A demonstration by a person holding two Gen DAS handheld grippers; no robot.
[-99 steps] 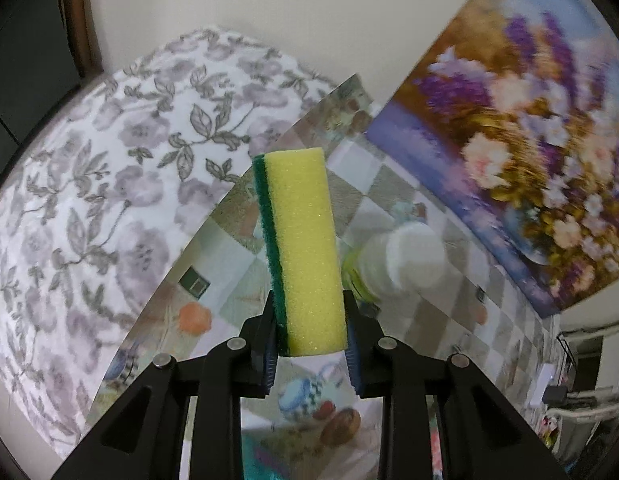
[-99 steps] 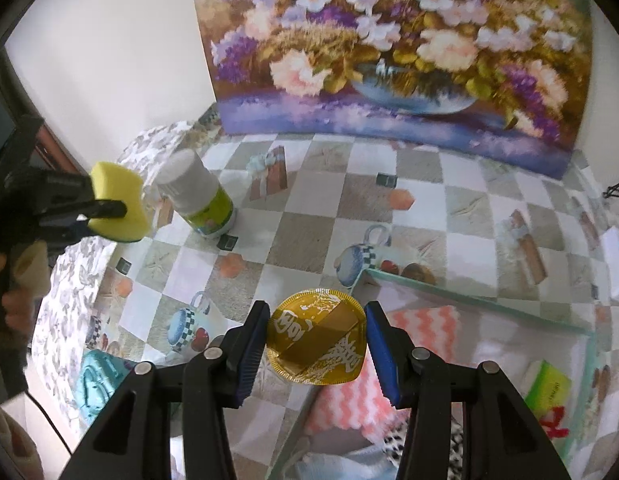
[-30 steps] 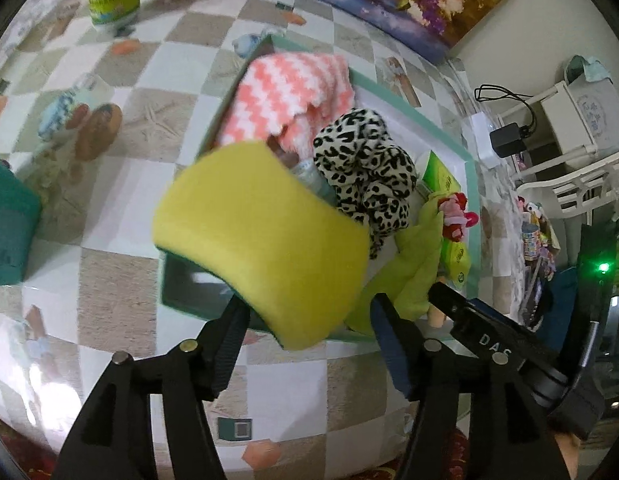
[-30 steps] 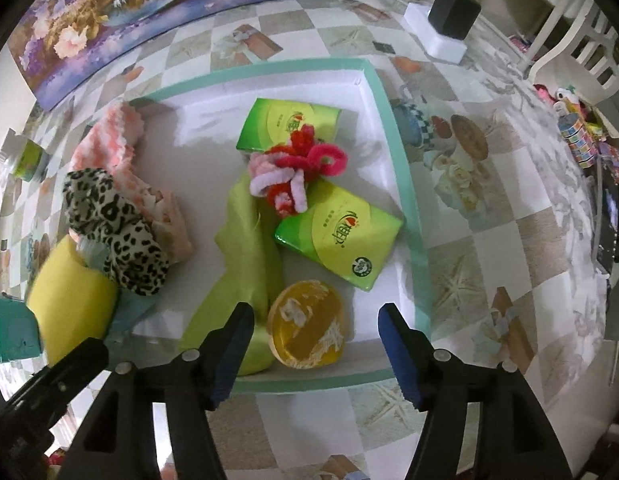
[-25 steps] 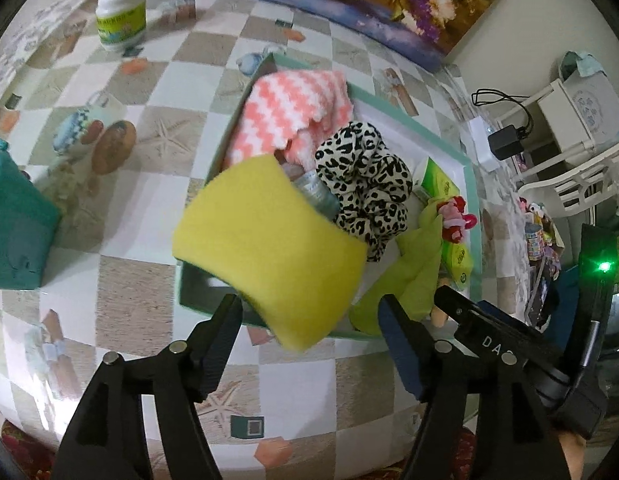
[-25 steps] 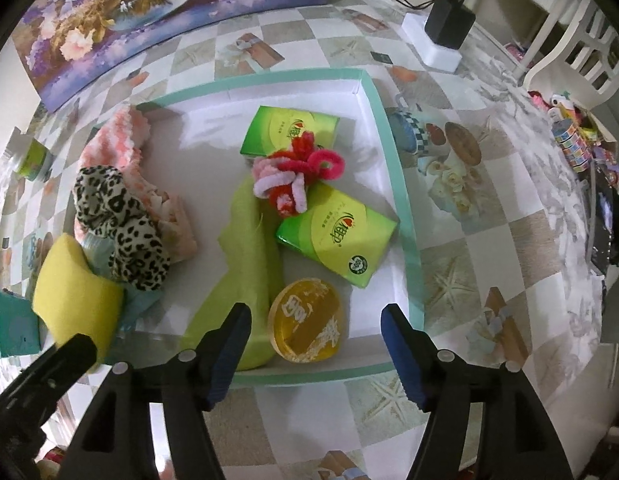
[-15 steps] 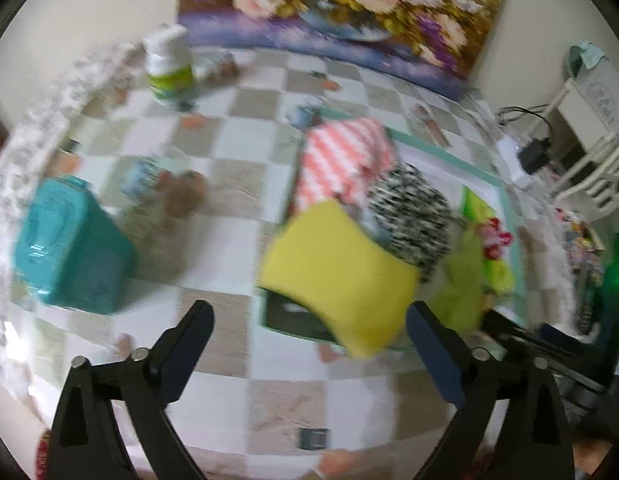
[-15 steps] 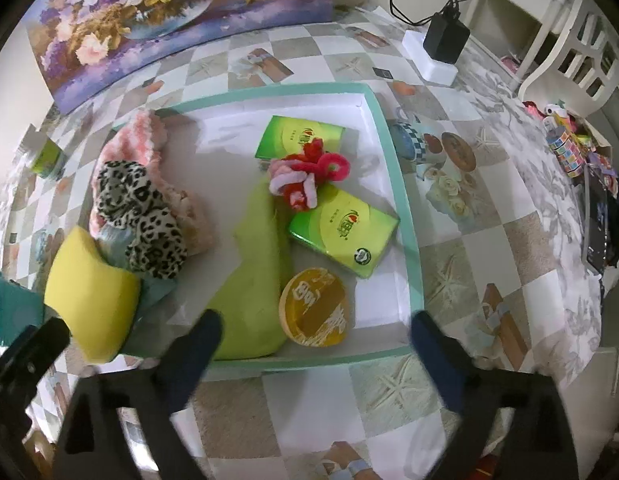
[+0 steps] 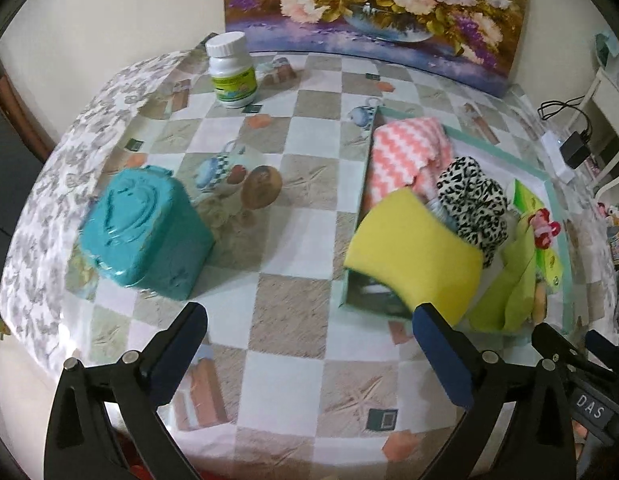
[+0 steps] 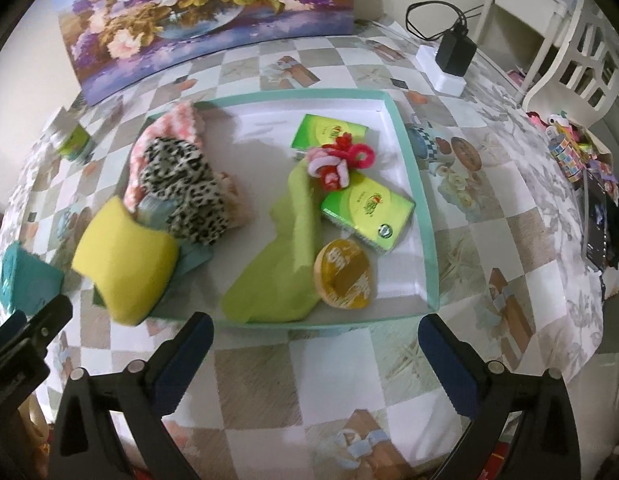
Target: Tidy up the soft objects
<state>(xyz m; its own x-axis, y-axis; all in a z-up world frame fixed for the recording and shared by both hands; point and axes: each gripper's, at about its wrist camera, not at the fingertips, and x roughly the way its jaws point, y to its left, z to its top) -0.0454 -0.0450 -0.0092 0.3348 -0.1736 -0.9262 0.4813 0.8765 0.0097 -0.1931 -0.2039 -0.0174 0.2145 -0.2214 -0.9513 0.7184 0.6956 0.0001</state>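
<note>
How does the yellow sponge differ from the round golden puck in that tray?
The yellow sponge is a plain block, propped up and hanging over the tray's corner. The round golden puck is a flat disc with white print, lying wholly inside the tray against the green cloth. Neither is gripped.

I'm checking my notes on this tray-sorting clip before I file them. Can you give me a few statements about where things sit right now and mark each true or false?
1. The yellow sponge leans over the corner of the teal-rimmed tray. True.
2. The left gripper is clamped on the sponge. False: its jaws are wide open and empty.
3. The round yellow soap lies inside the tray. True.
4. The white bottle stands in the tray. False: it stands on the tablecloth, away from the tray.
5. The right gripper holds the soap. False: it is open and empty.
</note>
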